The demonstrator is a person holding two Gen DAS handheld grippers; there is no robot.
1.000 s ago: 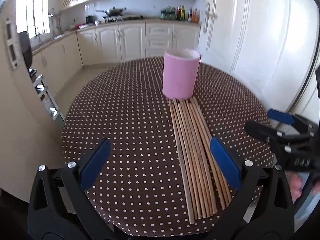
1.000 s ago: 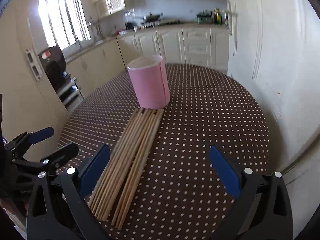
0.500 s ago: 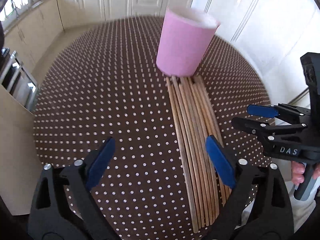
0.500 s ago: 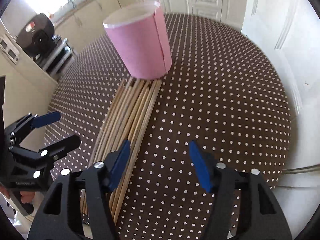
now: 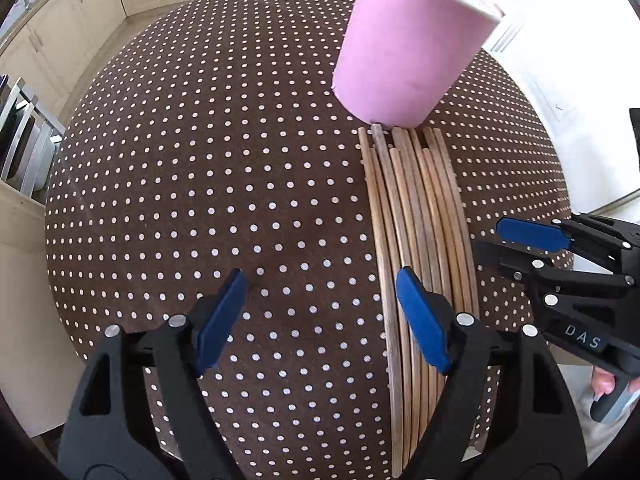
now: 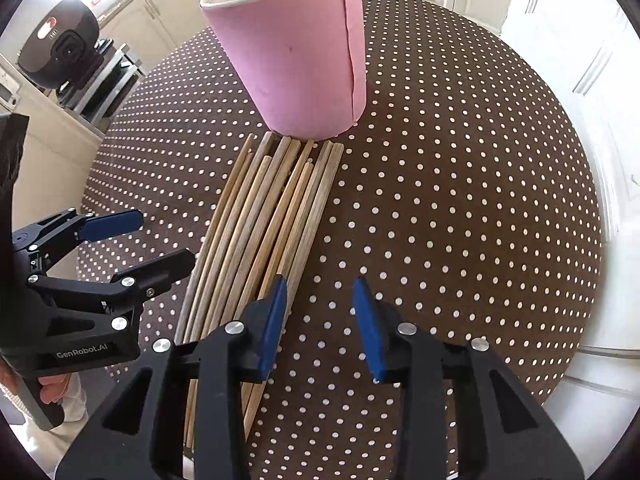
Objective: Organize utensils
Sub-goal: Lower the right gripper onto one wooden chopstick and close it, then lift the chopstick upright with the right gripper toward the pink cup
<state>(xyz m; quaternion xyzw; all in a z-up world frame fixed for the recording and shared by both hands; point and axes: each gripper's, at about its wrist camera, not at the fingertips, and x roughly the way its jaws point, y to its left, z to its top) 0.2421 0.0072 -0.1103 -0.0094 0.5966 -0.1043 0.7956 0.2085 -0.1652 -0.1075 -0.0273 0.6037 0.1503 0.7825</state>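
Several wooden chopsticks [image 5: 416, 216] lie side by side on the brown dotted tablecloth [image 5: 208, 168], their far tips against an upright pink cup [image 5: 404, 44]. My left gripper [image 5: 320, 316] is open above the cloth, its right finger over the bundle's left edge. My right gripper [image 6: 320, 320] is open but narrower, its left finger over the bundle's [image 6: 264, 224] right edge. The cup [image 6: 296, 56] is empty as far as I can see. Each gripper shows in the other's view: the right [image 5: 520, 244], the left [image 6: 136, 236].
The round table's edge [image 6: 592, 280] drops off to the right, near white doors. Kitchen cabinets [image 5: 68, 12] stand at the back left. A black appliance [image 6: 60, 48] sits on a rack to the left of the table.
Both grippers have moved forward and down toward the chopsticks. Both have narrowed their jaws, the right one more.
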